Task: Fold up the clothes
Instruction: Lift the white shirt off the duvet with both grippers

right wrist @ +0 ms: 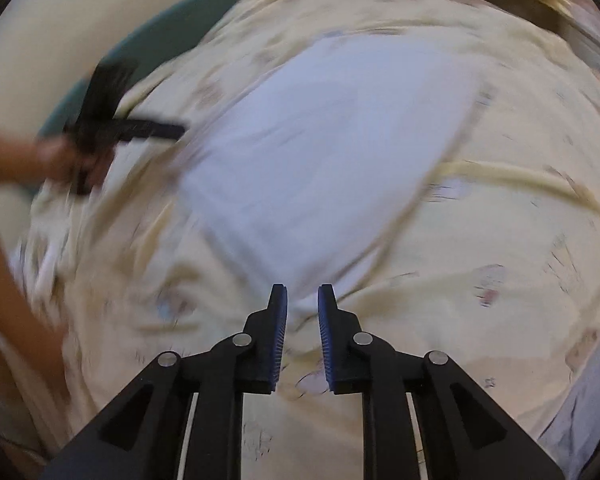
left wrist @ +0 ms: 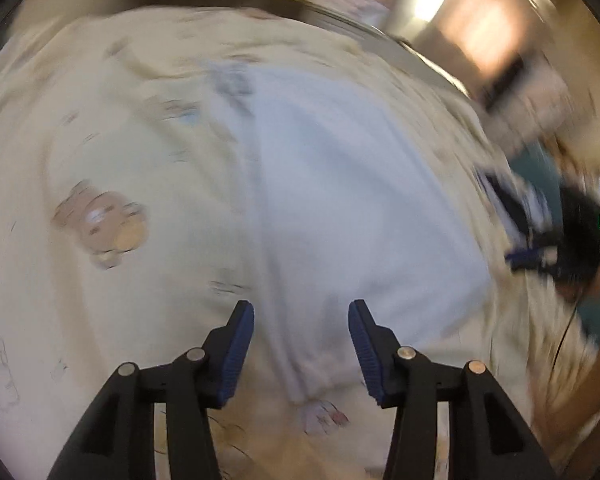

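1. Left hand-held gripper (left wrist: 301, 312): the blue-padded fingers are being held well apart above the lower part of the white garment (left wrist: 340, 208); nothing is being gripped between them.
2. Right hand-held gripper (right wrist: 302, 300): the fingers are being held close together with a narrow gap left between them. A corner of the white garment (right wrist: 320, 152) is lying just at the tips, but whether cloth is being pinched cannot be told from the blurred picture.
3. White garment: it is being shown as a compact, flat, roughly four-sided panel with straight edges, lying on the cream printed bedsheet (left wrist: 100, 312) in the middle of the bed. No sleeves or loose parts are being shown spread out, so at least one fold is judged to be in place already.
4. Stage of the task: the shape is being read either as a garment part-way through folding, with a further fold left, or as one already folded to its final size; the pictures are not settling which.
5. Surroundings: a teal cushion (right wrist: 152, 44) is being shown beyond the sheet's far edge.
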Demonstrator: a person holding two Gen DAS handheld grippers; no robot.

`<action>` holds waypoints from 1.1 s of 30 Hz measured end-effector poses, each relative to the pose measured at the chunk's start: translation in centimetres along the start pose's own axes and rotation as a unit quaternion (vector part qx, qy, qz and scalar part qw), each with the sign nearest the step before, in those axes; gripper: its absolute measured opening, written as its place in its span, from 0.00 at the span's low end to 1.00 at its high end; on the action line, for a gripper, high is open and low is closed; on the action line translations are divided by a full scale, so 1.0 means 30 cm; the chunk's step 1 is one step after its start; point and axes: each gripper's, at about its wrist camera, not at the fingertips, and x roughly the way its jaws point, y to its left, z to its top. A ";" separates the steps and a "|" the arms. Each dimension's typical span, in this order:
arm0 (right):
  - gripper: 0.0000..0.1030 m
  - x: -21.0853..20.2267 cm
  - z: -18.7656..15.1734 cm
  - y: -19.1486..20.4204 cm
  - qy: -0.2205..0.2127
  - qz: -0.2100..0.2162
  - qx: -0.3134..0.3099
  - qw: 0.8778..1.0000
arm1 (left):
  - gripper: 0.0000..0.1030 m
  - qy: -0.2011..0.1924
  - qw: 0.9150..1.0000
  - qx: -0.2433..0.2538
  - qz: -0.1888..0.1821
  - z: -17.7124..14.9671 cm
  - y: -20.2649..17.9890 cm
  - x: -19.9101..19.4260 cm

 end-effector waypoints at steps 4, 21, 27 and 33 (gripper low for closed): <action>0.18 0.000 0.000 -0.061 0.002 -0.005 0.054 0.999 | 0.49 -0.035 0.999 -0.010 -0.027 0.036 0.009 0.058; 0.18 -0.012 -0.073 -0.107 0.025 -0.027 0.098 0.994 | 0.49 -0.070 0.994 -0.076 -0.021 0.140 0.029 0.238; 0.18 0.001 -0.068 -0.104 0.030 -0.024 0.097 0.995 | 0.58 -0.060 0.994 -0.089 -0.018 0.181 0.043 0.277; 0.18 -0.003 -0.064 -0.095 0.019 -0.017 0.096 0.995 | 0.58 0.001 0.980 -0.138 -0.143 0.095 0.066 0.270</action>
